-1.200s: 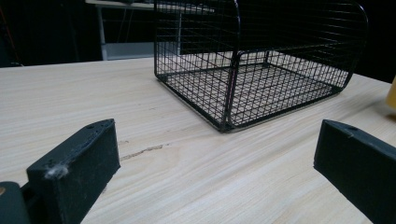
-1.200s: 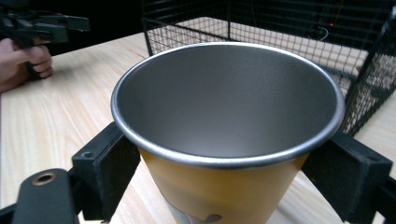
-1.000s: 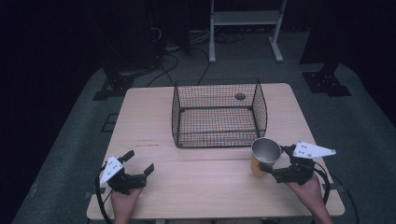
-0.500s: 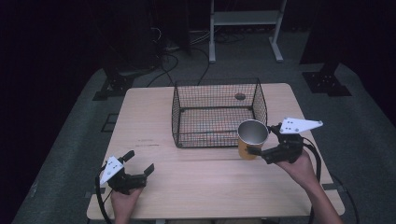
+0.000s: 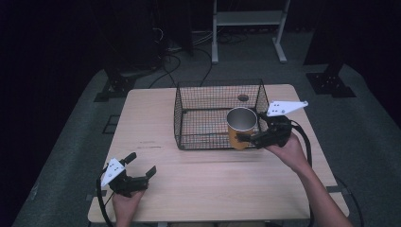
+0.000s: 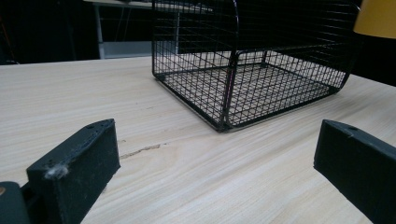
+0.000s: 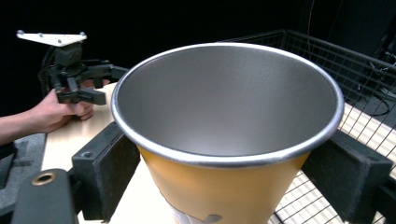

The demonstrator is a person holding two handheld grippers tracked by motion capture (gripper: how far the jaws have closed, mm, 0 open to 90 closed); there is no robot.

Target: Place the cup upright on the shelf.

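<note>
A yellow cup (image 5: 241,127) with a steel inside (image 7: 229,107) hangs in the air over the front right corner of the black wire basket (image 5: 215,97). My right gripper (image 5: 249,137) is shut on the cup, one jaw on each side just under the rim. The cup stands upright and looks empty. My left gripper (image 5: 139,166) rests open near the table's front left edge, held by a hand, nothing between its jaws. In the left gripper view the basket (image 6: 243,70) stands ahead and the cup's base (image 6: 377,18) shows at the top right.
The wire basket has tall mesh walls and an open top; its floor looks empty. A small round hole (image 5: 243,98) sits in the light wooden table (image 5: 156,118) behind the basket. A white metal stand (image 5: 246,23) is on the floor beyond the table.
My right gripper has carried the cup up and away from the table's front right to the basket's front right corner. The left gripper has not moved.
</note>
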